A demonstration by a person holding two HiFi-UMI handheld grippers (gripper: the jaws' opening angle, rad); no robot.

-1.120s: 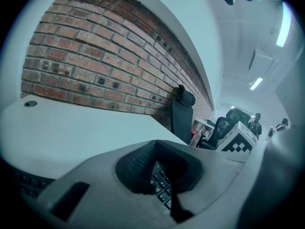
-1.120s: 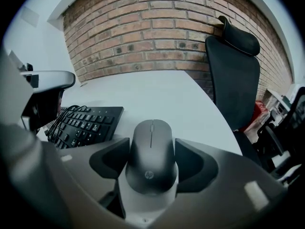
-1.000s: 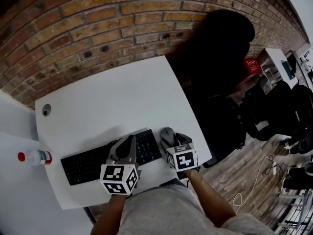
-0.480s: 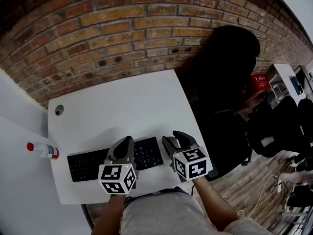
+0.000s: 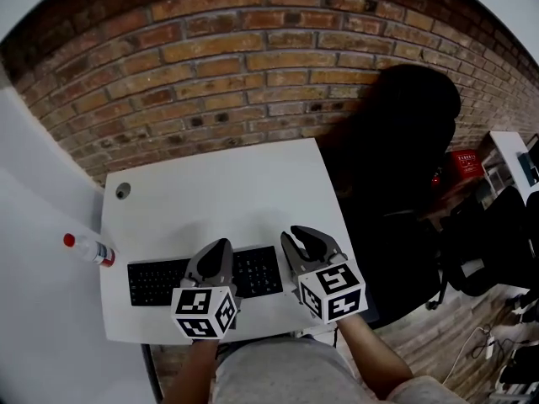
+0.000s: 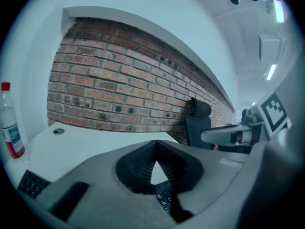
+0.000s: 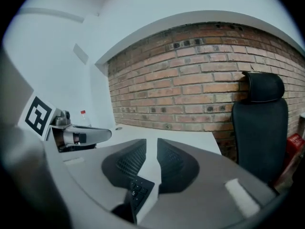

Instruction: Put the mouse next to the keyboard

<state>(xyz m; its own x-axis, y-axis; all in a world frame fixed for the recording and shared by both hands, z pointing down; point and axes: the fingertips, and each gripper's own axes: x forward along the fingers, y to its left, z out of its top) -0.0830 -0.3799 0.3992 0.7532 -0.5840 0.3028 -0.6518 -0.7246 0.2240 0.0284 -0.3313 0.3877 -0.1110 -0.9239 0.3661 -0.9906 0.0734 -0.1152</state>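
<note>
The black keyboard [image 5: 160, 280] lies along the near edge of the white table [image 5: 227, 192]. My left gripper [image 5: 217, 249] hovers over its right half, jaws shut and empty; in the left gripper view the left gripper [image 6: 153, 147] shows keyboard keys [image 6: 164, 197] beneath its tips. My right gripper [image 5: 305, 241] is just right of the keyboard's end. In the right gripper view the right gripper [image 7: 151, 147] has its jaws closing to a narrow gap with only bare table between them, and the keyboard's corner [image 7: 137, 191] shows below. No view shows the mouse.
A clear bottle with a red cap [image 5: 88, 248] lies left of the table. A black office chair [image 5: 404, 141] stands past the table's right edge, against the brick wall [image 5: 253, 49]. A cable hole [image 5: 123, 190] is at the table's far left corner.
The mouse lay in front of the right gripper beside the keyboard's right end a second ago; now it is out of sight. The right jaws have narrowed. The head camera has shifted.
</note>
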